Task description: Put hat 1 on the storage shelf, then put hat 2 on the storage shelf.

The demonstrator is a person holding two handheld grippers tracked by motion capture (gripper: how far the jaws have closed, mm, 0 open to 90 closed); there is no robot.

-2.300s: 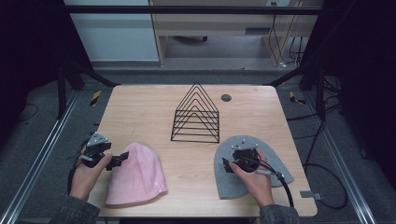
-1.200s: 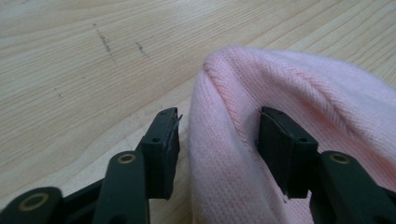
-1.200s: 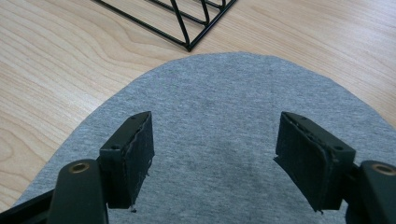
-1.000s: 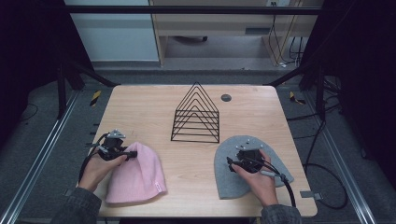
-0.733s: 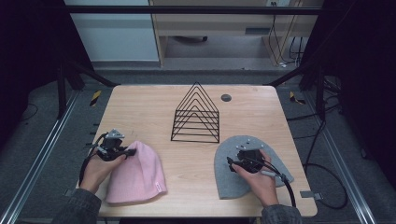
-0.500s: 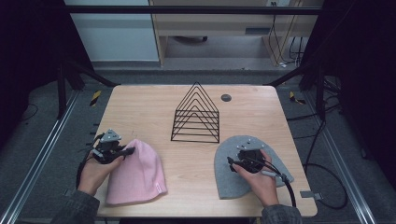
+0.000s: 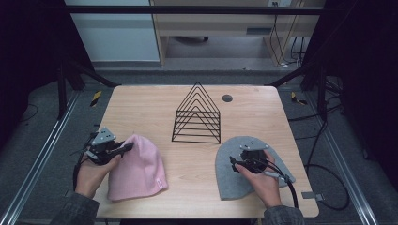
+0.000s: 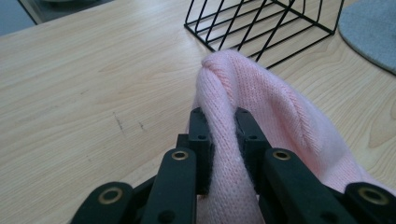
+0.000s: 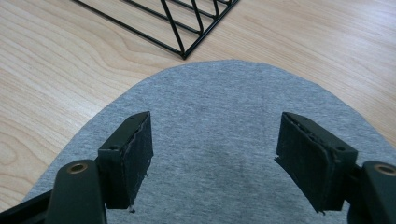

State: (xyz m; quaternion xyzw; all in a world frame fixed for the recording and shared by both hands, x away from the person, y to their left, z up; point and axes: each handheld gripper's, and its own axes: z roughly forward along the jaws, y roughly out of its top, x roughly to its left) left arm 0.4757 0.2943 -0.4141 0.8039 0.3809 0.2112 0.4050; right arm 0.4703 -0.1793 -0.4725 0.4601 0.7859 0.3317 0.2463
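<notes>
Left gripper (image 8: 223, 140) pinches pink hat (image 8: 280, 121) — right gripper (image 9: 215, 158) agape.

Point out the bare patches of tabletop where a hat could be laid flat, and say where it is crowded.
Free: the back-left corner of the table, left of the wire rack; the strip between the pink beanie and the grey beanie; the back-right area past the small dark disc. Crowded: the front corners, where the left gripper pinches pink knit and the right gripper hovers open.

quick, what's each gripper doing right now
Left gripper: shut on a pinched fold of the pink beanie.
Right gripper: open, jaws wide apart over the grey beanie, holding nothing.
</notes>
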